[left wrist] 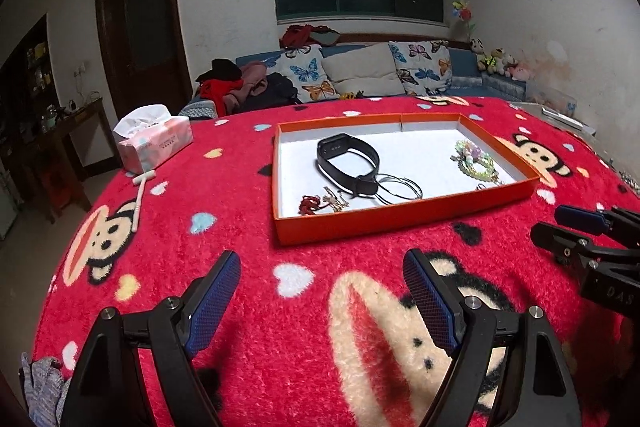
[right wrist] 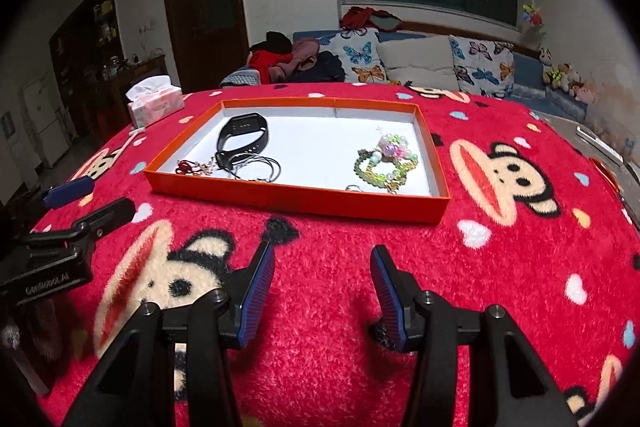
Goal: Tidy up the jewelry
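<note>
Nearest the lens, the left tongs [left wrist: 322,291] hang over the red monkey-print blanket [left wrist: 304,307] with their blue pads wide apart and nothing between them; the right tongs [right wrist: 323,291] hover just beside them over the same blanket, jaws standing moderately apart and likewise empty. Beyond both, the orange tray [right wrist: 296,197] sits on the bench, and every piece of jewelry visible already lies inside it, none on the blanket. By my judgement the gathering is largely done and what remains, if anything, is sorting within the tray. Counting: one black smart band [right wrist: 242,137] toward the tray's left, thin silver bangles [right wrist: 260,165] touching it (two or three, too fine to tell), one red tangled piece [right wrist: 186,167] beside a small gold-toned one, one cluster of green beaded bracelets [right wrist: 384,161] at the right, exact number unclear, and one small ring [right wrist: 354,188] by the near wall. Off the tray sits one tissue pack [left wrist: 154,139].
</note>
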A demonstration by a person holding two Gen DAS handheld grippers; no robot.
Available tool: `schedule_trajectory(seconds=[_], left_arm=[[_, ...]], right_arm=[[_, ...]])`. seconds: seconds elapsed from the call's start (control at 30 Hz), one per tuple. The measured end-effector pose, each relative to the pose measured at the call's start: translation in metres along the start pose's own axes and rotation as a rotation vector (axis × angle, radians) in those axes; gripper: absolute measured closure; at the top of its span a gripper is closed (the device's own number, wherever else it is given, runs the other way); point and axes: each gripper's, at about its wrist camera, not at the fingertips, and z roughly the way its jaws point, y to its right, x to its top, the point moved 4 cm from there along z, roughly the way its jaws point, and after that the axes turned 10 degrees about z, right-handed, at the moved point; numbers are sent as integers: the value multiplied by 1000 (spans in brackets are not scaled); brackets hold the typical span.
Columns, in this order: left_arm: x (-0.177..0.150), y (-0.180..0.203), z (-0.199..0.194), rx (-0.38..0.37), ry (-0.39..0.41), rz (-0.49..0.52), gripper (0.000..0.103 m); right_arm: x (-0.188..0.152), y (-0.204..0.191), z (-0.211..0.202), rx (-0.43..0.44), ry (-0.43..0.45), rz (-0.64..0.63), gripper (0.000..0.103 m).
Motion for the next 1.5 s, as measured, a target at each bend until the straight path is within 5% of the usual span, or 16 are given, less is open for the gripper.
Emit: schedule_trajectory(seconds=[1.5], left_arm=[[-4,-7,6,-18,-22,-52,14]], right_arm=[[-3,-8,0,-25,5,-53,48]])
